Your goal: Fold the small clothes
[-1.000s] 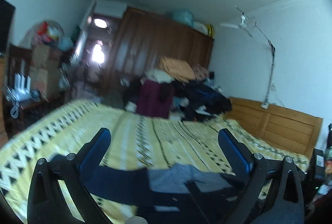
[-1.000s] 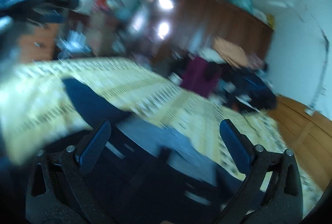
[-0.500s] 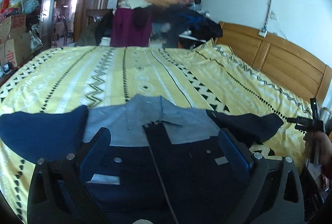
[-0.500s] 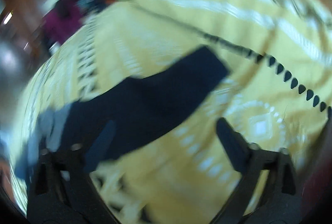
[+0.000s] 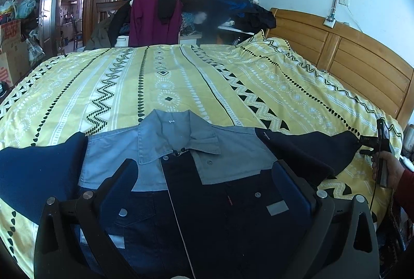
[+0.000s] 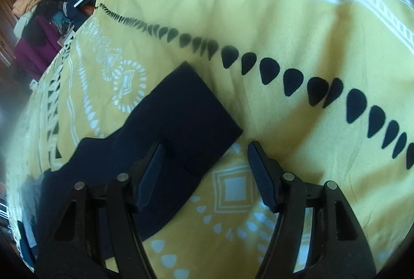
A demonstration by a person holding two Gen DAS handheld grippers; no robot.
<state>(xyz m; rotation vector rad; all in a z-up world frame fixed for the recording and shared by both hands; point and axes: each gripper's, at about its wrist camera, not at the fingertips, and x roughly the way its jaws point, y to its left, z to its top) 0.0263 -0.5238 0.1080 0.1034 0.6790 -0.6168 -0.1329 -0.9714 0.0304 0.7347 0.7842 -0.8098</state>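
Denim, dark navy with a paler blue-grey yoke and collar, made up the small jacket [image 5: 207, 188] that lay face up on the yellow patterned bedspread [image 5: 181, 82]. It was spread flat with both sleeves out to the sides, which is likely how it needed to be for a first fold to start cleanly.

The left gripper [image 5: 204, 180] hung above the jacket's chest with its jaws wide apart and nothing between them; it looked centred over the button placket, perhaps so the person could check the layout.

The right gripper [image 6: 204, 157] was low over the end of the right sleeve [image 6: 181, 118]. Its jaws were partly open and empty, one finger over the dark cloth and the other over bare bedspread, straddling the sleeve's edge near the cuff. That placing suggested a pinch at the cuff was being lined up, so the sleeve could be carried in across the body. In the left wrist view, the person's hand [image 5: 388, 170] held that gripper just beyond the sleeve tip.
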